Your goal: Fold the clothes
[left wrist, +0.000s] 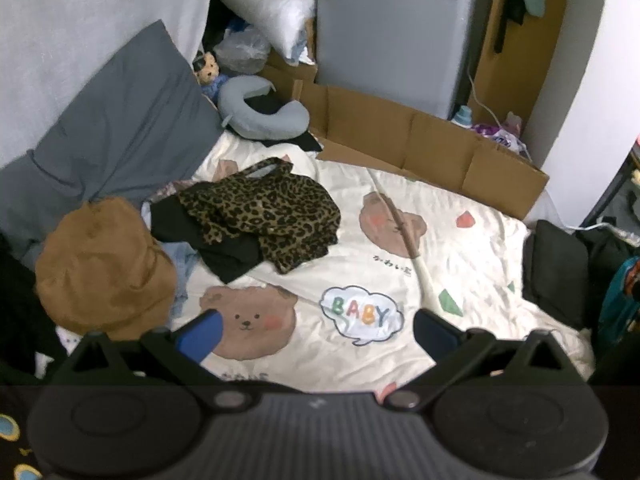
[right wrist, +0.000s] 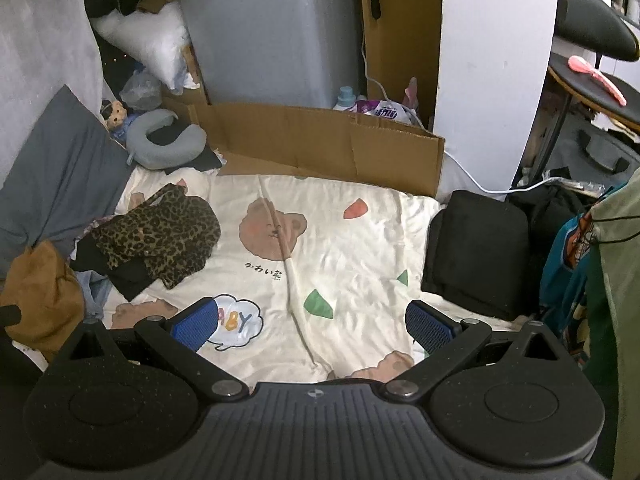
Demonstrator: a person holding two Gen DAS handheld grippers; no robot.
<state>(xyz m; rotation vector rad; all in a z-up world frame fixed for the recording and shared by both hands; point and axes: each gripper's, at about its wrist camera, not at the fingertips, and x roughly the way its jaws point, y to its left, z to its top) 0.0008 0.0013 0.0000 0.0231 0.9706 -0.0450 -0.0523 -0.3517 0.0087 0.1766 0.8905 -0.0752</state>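
The left gripper (left wrist: 316,332) is wide apart and holds nothing; the right gripper (right wrist: 312,322) is wide and empty too. Both hover over the bed (right wrist: 352,252) with its bear-print cover. The leopard-print garment (left wrist: 264,208) lies crumpled on black clothes (left wrist: 228,256), beside a brown garment (left wrist: 104,264). A folded black garment (right wrist: 476,256) rests at the bed's right edge.

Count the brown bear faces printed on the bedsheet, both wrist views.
3, perhaps more hidden. One bear face by the left gripper, one mid-sheet under the seam, one partly hidden near the right gripper at the sheet's edge.
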